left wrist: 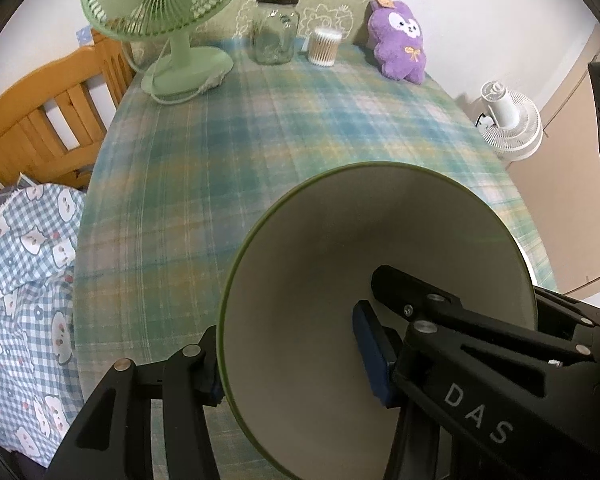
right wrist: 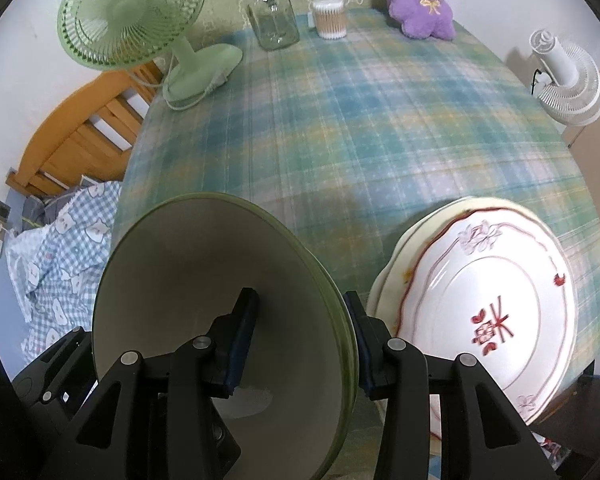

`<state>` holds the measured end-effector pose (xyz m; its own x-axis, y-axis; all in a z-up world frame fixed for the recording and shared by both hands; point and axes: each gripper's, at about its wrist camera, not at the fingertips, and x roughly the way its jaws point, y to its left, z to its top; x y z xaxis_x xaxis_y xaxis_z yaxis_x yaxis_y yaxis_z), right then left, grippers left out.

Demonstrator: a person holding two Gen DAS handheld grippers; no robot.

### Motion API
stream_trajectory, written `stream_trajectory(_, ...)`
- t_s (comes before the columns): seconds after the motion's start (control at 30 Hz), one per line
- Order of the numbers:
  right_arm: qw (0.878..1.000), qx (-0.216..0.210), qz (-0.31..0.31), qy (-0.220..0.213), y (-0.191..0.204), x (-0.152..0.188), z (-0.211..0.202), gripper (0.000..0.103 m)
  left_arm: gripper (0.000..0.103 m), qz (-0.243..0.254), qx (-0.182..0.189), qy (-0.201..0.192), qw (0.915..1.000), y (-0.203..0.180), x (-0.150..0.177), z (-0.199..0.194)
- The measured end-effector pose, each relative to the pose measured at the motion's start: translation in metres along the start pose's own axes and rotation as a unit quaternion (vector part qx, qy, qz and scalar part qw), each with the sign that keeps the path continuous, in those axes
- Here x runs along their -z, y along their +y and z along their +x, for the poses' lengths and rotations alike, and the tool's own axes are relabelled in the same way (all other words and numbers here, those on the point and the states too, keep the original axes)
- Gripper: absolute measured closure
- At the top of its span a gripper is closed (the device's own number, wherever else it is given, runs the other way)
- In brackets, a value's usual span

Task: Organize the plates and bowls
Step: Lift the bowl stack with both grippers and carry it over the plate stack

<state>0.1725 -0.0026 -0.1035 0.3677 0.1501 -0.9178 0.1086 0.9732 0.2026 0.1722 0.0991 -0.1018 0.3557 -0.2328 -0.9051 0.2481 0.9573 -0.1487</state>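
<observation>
In the left wrist view my left gripper (left wrist: 288, 364) is shut on the wall of a pale green bowl (left wrist: 320, 272): one finger is inside, one outside its left rim. In the right wrist view my right gripper (right wrist: 300, 334) is shut on the right wall of a pale green bowl (right wrist: 188, 280), one finger inside, one outside. Whether both views show one bowl or two, I cannot tell. A stack of white plates (right wrist: 500, 308) with red patterns lies on the plaid tablecloth (right wrist: 380, 120), just right of the right gripper.
At the table's far edge stand a green desk fan (left wrist: 160, 20), a glass jar (left wrist: 276, 28), a tub of cotton swabs (left wrist: 324, 46) and a purple plush toy (left wrist: 400, 40). A wooden bed frame (left wrist: 48, 120) with checked bedding (left wrist: 24, 280) is to the left, a white fan (left wrist: 508, 120) to the right.
</observation>
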Motion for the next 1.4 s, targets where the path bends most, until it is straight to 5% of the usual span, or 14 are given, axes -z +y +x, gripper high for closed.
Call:
stream_trajectory(0.43,0.999,-0.007,-0.031,-0.017,-0.044,-0.017,-0.037,0.057,0.051,-0.026,-0.012,-0.03,0.9991,-0.055,-0.012,-0.013)
stream_trajectory(1.03,1.0,-0.005,-0.028,-0.007,-0.14,-0.021,-0.052,0.056,0.051,-0.033,-0.013,-0.019,0.9992,-0.149,-0.017,0.012)
stream_trajectory(1.4,0.999,-0.007,-0.037,0.016,-0.167,-0.017,-0.041,0.056,0.051,-0.051,-0.02,-0.001,0.9985,-0.171,-0.007,0.031)
